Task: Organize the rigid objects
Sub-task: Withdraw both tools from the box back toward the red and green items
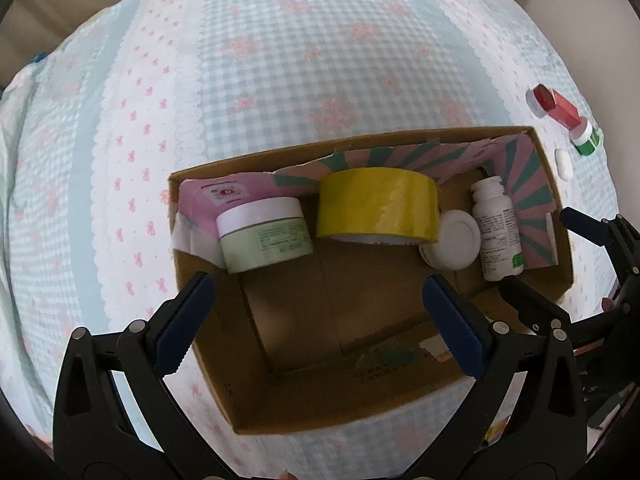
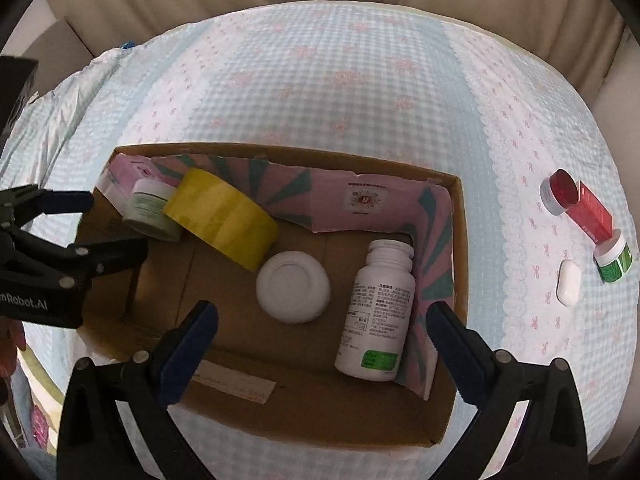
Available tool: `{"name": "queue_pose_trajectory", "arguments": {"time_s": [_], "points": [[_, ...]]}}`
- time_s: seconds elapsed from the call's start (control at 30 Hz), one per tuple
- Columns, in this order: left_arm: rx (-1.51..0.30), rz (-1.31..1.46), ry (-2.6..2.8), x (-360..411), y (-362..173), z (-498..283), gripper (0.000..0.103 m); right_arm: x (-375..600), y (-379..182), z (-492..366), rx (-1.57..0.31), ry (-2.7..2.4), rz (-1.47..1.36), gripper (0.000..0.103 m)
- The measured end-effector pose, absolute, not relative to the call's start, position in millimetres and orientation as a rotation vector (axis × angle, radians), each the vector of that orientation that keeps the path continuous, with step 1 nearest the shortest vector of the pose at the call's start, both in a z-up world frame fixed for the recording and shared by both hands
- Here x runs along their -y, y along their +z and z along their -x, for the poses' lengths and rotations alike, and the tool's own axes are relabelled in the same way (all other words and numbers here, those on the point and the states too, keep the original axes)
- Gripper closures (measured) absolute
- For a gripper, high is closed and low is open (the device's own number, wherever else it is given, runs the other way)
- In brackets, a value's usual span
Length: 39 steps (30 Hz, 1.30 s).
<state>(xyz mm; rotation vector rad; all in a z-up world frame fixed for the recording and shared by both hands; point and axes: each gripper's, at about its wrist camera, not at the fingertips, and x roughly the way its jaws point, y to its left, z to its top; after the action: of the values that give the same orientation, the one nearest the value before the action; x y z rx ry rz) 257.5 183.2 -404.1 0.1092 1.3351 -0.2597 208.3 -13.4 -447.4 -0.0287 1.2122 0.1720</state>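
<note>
A cardboard box (image 1: pixel 400 400) (image 2: pixel 320 412) sits on the checked cloth. Inside it lie a pale green jar (image 1: pixel 264 236) (image 2: pixel 150 212), a yellow tape roll (image 1: pixel 376 204) (image 2: pixel 224 216), a round white lid (image 1: pixel 452 244) (image 2: pixel 294 286) and a white pill bottle (image 1: pixel 498 228) (image 2: pixel 378 312). My left gripper (image 1: pixel 320 304) hangs open above the box floor with nothing between its fingers. My right gripper (image 2: pixel 322 332) is open above the lid and bottle, touching neither.
Pink and green patterned card (image 2: pixel 360 200) lines the box's far and right walls. On the cloth to the right lie a red jar (image 2: pixel 558 192), a red carton (image 2: pixel 592 212), a green jar (image 2: pixel 614 258) and a small white case (image 2: pixel 568 282). Beige curtains hang behind.
</note>
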Motion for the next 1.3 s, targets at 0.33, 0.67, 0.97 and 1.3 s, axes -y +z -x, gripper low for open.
{"name": "queue_pose_trajectory", "arguments": {"time_s": [0.33,0.67,0.97,1.3], "points": [[-1.24,-0.108,-0.226,-191.9,-348.5,-232.2,0.0,5.3,-410.1,-199.5,-1.189,0.167,0.021,0.0],[-1.044,-0.145,-0.184,-202.0,-225.0,-169.9,0.0,2.2,-297.9,-164.8,-1.184,0.045,-0.021,0.0],[-0.89,-0.088,-0.203,-190.0,-157.1,-145.0,0.0,19.6,-208.4,-137.0,-1.045,-0.068,-0.077,0.0],[-0.859,-0.106,-0.198,-99.3,-141.7,-131.6,0.0,83.9,-184.4,-116.4,-0.957,-0.05,-0.11,0.0]]}}
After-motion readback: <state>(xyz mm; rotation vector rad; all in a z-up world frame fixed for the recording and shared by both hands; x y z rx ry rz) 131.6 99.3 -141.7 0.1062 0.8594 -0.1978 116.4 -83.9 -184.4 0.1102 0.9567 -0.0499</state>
